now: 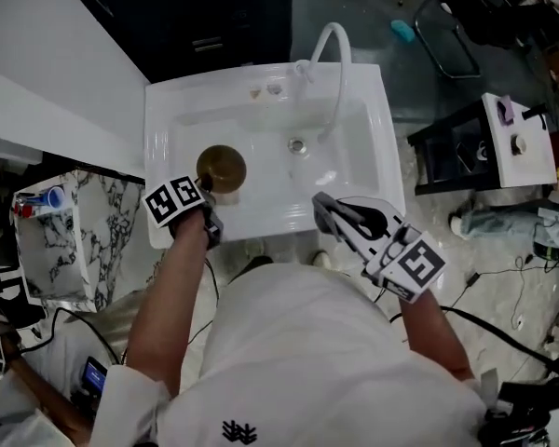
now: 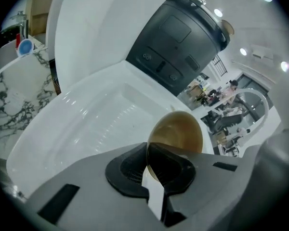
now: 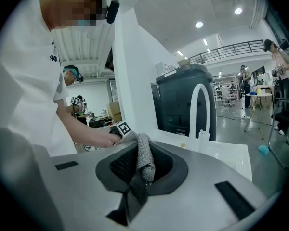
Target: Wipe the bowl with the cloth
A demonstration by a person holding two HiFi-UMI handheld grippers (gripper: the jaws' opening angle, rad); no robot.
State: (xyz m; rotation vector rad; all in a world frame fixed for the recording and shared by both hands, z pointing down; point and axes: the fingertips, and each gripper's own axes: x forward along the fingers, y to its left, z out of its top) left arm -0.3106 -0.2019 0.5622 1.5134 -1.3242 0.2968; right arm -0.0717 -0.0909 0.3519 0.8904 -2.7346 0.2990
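- While the white sink (image 1: 168, 101) filled the upper middle of the head view, a glossy grey floor (image 1: 373, 26) lay beyond it at the top, and a marbled desk (image 1: 102, 231) stood at the left edge.
- One curved white faucet (image 1: 334, 54) rose from the sink's upper right rim, and one drain (image 1: 298, 144) sat mid-basin.
- One brown bowl (image 1: 221, 168) was at the basin's lower left. The left hand-held gripper (image 1: 208, 196) had its jaws closed tight on the bowl's rim.
- One grey knitted cloth (image 3: 143, 158) hung clamped between the closed jaws of the right hand-held gripper (image 1: 322, 205), which was at the sink's lower right rim.
- There were two hand-held grippers in all.
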